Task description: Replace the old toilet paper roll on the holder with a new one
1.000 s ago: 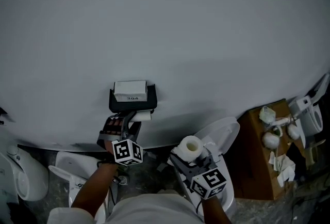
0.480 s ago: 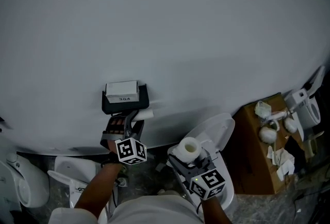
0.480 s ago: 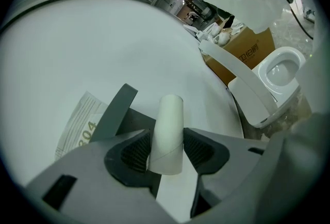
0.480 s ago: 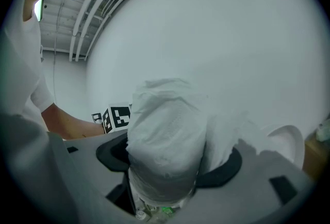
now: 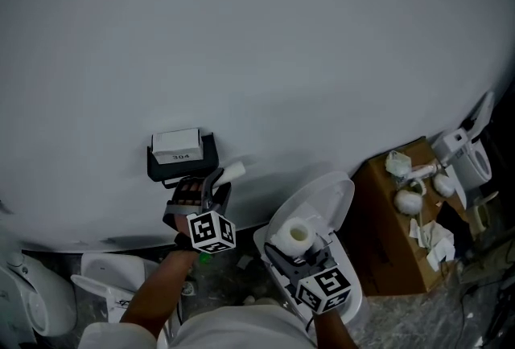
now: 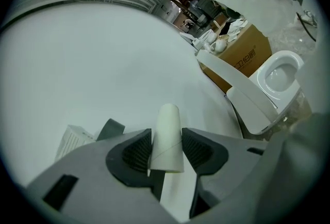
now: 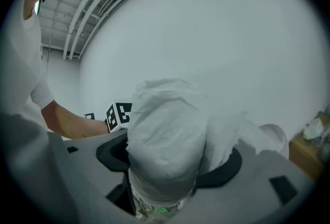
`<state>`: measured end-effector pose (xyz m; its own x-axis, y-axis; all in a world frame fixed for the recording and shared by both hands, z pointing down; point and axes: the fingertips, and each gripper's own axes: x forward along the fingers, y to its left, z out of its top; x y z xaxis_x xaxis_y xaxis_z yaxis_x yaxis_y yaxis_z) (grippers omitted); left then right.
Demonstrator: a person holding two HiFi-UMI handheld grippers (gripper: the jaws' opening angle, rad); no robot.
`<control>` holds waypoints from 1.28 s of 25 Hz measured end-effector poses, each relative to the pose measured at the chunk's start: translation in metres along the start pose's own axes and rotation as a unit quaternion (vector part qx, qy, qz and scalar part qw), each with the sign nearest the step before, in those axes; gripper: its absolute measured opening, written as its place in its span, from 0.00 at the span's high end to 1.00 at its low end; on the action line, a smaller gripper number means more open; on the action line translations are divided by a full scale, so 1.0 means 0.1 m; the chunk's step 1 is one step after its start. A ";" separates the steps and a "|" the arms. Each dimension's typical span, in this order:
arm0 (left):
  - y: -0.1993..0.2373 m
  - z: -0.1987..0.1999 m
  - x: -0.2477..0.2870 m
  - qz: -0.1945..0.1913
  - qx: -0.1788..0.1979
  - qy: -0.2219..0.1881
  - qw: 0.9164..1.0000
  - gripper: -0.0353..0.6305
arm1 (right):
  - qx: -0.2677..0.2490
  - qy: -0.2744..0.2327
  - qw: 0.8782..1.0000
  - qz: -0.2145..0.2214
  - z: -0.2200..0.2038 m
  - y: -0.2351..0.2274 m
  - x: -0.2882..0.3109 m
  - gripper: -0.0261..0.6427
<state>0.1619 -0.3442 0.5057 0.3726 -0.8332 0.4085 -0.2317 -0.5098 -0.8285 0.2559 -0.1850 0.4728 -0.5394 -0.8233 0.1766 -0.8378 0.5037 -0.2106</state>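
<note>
White wall behind, empty tube between left hand-held gripper jaws

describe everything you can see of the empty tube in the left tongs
The empty tube is a pale cardboard cylinder, bare of paper, with a thin seam line across it. It juts out from the left tongs, whose dark ribbed pads press its two sides; their jaws have just been closing on it. In the head view it points up and right, beside the black wall holder.
</note>
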 end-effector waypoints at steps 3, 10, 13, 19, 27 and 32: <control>-0.02 0.09 0.04 -0.003 0.003 -0.006 1.000 0.68 | 0.005 -0.002 1.000 -0.015 -0.03 -0.03 -0.11 0.47; -0.06 0.29 0.04 -0.006 0.000 -0.033 0.999 0.69 | 0.006 0.001 0.999 -0.037 -0.06 -0.06 -0.28 0.47; -0.13 0.41 0.03 -0.013 0.004 -0.048 0.999 0.69 | 0.004 0.000 0.999 -0.042 -0.06 -0.06 -0.33 0.47; -0.22 0.67 -0.20 -0.017 -0.014 -0.097 0.995 0.69 | 0.001 0.006 0.999 -0.051 -0.09 -0.11 -0.36 0.47; 0.00 0.38 -0.79 0.008 -0.112 -0.126 0.986 0.69 | -0.025 0.021 0.999 -0.018 -0.08 0.03 -0.04 0.47; 0.20 -0.04 -1.21 0.032 -0.226 -0.133 0.964 0.69 | -0.051 0.033 0.998 0.014 -0.06 0.22 0.27 0.47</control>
<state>0.1082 -0.2545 0.4409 0.5483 -0.8125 0.1983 -0.6083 -0.5501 -0.5721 0.2223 -0.1950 0.4792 -0.5646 -0.7913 0.2348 -0.8246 0.5533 -0.1181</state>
